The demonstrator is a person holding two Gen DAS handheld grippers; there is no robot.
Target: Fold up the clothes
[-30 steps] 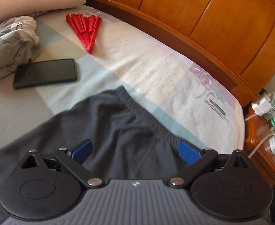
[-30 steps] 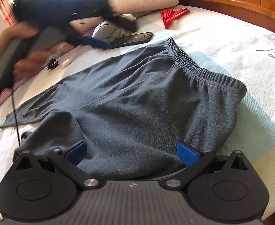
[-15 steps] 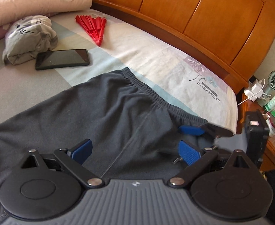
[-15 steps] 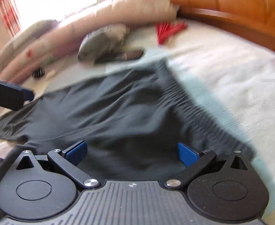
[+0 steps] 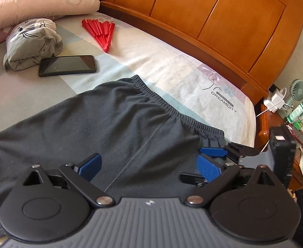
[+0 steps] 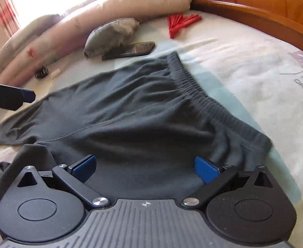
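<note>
Left wrist view: we held the left gripper (image 5: 149, 166), jaws spread wide, above dark grey shorts (image 5: 114, 128) lying flat on the bed (image 5: 172, 66), waistband toward the headboard. Our right gripper (image 6: 145, 165), likewise agape, hovered beside the waistband's near corner.

Dark grey shorts (image 5: 114, 124), spread flat on bed, elastic waistband toward headboard
</note>
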